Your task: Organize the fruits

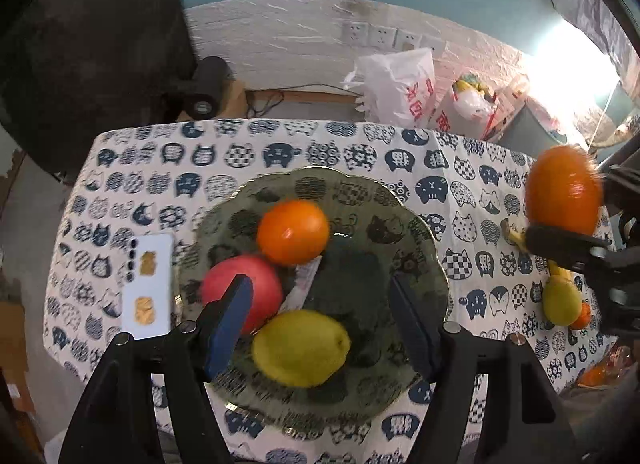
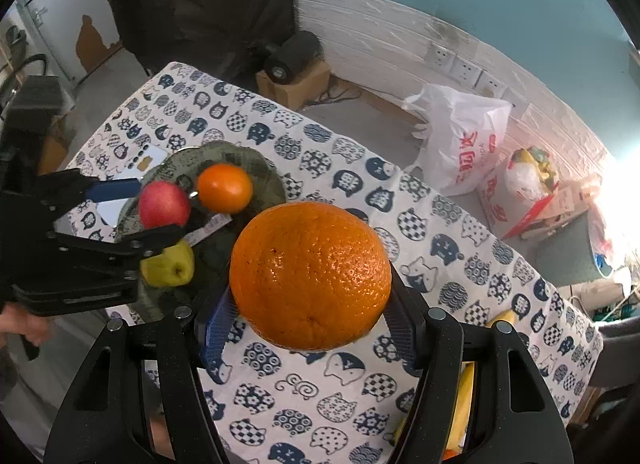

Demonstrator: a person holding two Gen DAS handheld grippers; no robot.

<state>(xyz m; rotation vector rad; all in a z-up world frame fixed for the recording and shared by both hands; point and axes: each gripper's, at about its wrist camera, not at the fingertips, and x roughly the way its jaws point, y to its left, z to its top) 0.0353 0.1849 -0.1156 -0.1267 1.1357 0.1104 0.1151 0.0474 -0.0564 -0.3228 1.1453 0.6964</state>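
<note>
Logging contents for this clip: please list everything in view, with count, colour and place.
Plate: one, green glass, mid-table.
Small orange: one, on plate.
Apple: one, red, on plate.
Pear: one, yellow-green, on plate.
Big orange: one, held above the cloth.
Second pear: one, yellow-green, on cloth at right.
Banana: yellow, near right edge, partly hidden.
Phone: one, white, left of plate.
Tablecloth: white, blue cat print.
Bags: white, on floor behind.
Left gripper: open, over plate.
Right gripper: gripping big orange.

Big orange point(image 2: 310, 276) held off the surface; small orange point(image 1: 293, 232), red apple point(image 1: 240, 292), yellow-green pear point(image 1: 300, 348) in glass plate point(image 1: 424, 232) mid-surface; another pear point(image 1: 560, 300) at right edge
</note>
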